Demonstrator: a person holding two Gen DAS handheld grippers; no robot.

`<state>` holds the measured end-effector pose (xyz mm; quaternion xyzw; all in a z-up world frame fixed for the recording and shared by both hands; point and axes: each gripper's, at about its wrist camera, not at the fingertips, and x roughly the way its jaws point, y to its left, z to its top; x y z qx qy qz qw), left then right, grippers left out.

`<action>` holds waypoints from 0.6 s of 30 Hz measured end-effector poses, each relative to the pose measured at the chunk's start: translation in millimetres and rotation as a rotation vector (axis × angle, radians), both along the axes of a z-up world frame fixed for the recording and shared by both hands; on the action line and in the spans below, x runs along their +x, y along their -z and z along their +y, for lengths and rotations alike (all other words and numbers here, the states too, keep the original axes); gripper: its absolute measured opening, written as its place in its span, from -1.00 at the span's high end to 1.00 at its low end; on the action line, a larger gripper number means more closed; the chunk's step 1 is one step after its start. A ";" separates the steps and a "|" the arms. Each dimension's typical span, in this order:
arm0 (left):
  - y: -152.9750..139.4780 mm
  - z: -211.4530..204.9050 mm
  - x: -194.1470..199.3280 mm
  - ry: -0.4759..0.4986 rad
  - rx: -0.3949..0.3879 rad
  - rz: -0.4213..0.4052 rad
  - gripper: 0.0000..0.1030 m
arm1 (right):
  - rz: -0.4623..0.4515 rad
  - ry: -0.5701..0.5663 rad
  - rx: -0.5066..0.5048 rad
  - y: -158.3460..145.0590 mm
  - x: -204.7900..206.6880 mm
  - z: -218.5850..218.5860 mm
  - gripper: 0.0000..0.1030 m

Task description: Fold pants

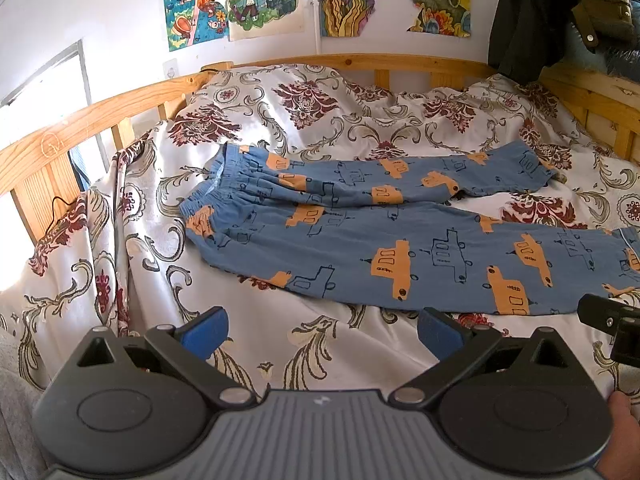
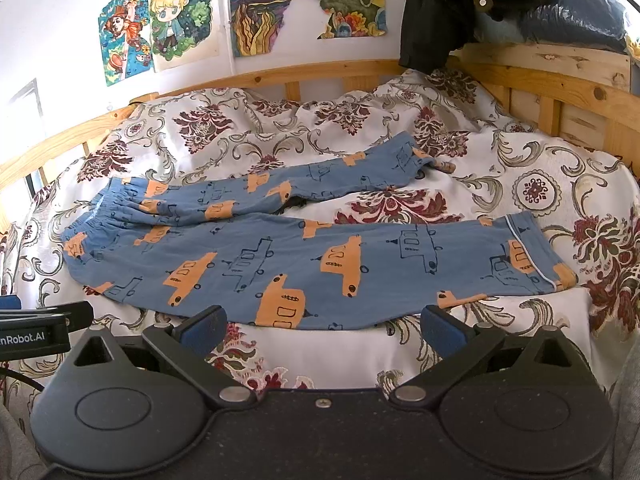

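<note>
Wooden-railed bed [image 2: 256, 76] fills both views, covered in a white bedspread with maroon and olive floral scrolls [image 2: 560, 184]. Blue pants printed with orange cars [image 2: 304, 264] lie flat across mid-frame, elastic waistband at left, both legs running right, upper leg angled away. Colourful drawings [image 1: 236, 0] on the wall, upper frame. Left gripper [image 1: 320, 332] low centre, jaws spread, empty, just short of the pants' near edge. Right gripper [image 2: 320, 330] likewise: jaws spread, holding nothing.

Pants [image 2: 304, 264] blue w/ orange cars; bedspread [image 2: 500, 152] white, maroon florals; claw pads [image 1: 206, 334] blue.
</note>
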<state>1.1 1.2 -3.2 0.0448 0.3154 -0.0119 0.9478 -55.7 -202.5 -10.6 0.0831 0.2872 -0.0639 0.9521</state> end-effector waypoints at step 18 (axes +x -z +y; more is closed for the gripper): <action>7.0 3.7 -1.4 0.002 0.003 0.007 -1.00 | 0.003 0.000 0.002 -1.6 0.8 0.3 -0.99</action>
